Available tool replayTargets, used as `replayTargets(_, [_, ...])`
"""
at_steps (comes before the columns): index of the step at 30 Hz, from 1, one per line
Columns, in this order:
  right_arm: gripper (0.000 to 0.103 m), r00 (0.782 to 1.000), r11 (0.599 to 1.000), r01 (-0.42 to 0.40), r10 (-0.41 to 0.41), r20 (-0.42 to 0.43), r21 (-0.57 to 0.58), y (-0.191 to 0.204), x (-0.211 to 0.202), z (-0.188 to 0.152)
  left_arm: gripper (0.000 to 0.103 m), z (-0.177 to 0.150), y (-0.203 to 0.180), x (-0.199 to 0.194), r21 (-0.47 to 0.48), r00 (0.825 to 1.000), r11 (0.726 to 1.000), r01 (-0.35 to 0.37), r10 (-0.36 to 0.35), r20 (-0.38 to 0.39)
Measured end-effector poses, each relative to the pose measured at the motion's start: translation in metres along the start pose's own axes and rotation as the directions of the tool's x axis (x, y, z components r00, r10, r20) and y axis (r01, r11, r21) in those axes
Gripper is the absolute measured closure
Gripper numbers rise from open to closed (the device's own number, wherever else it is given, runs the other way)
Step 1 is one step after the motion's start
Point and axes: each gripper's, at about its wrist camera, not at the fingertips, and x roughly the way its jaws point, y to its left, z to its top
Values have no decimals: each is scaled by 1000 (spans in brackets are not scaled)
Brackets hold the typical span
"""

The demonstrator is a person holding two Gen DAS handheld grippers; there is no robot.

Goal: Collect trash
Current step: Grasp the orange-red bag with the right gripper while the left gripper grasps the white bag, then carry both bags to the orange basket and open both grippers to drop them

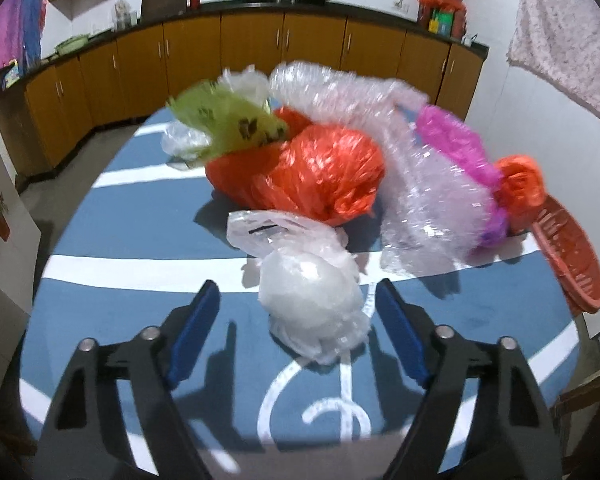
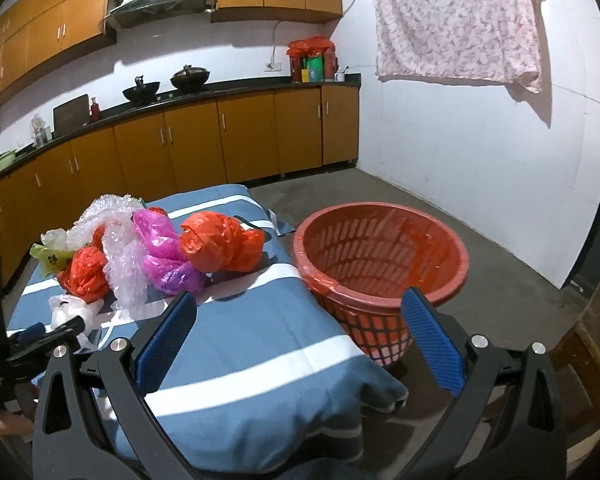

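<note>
L gripper (image 1: pixel 298 300) hangs over the bench (image 1: pixel 112 312), which has a blue cloth w/ white stripes on it. Its blue fingers (image 1: pixel 196 334) are apart, one on each side of a clear plastic bag (image 1: pixel 310 296). The pads don't press on the bag; there's a gap on both sides. The bag lies on the cloth.

More trash sits past it, toward 12 o'clock: a big orange bag (image 1: pixel 320 168), a green bag (image 1: pixel 232 120) at 11 o'clock leaning on the orange one, bubble wrap (image 1: pixel 412 184) at 1 o'clock, a pink bag (image 1: pixel 456 144) touching the wrap, & a small orange bag (image 1: pixel 520 180) at 2 o'clock. The pile looks a bit blurred.

R gripper (image 2: pixel 298 318) has its fingers (image 2: pixel 168 336) wide apart w/ nothing between them. It's over the near end of the bench. A red basket (image 2: pixel 380 240) stands just beside the bench at 1 o'clock, w/ a clear liner in it & no trash inside. The trash pile is at 10 o'clock in this view. The L gripper shows at the left edge, by the clear bag.
</note>
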Motion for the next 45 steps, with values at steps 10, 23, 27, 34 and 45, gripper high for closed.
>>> replayTargets(10, [3,1000,999,-30,30,-5,-17,23,38,18,56,4,6,18,19,998,998,53,-53,-29])
replayTargets(23, [19,992,993,-91,97,-77,68,58,107,49,63,-11,49,-17,10,998,999,46,-46,45])
replayTargets(27, [21,987,992,-86,97,-126,90,67,128,50,63,-12,55,-23,2,998,999,43,-43,51])
replayTargets(34, [54,964,995,-90,96,-247,38,72,149,31,63,-16,58,-27,2,998,999,49,-49,50])
replayTargets(45, [69,966,991,-130,133,-222,29,56,127,27,63,-15,44,-61,61,984,995,83,-91,153])
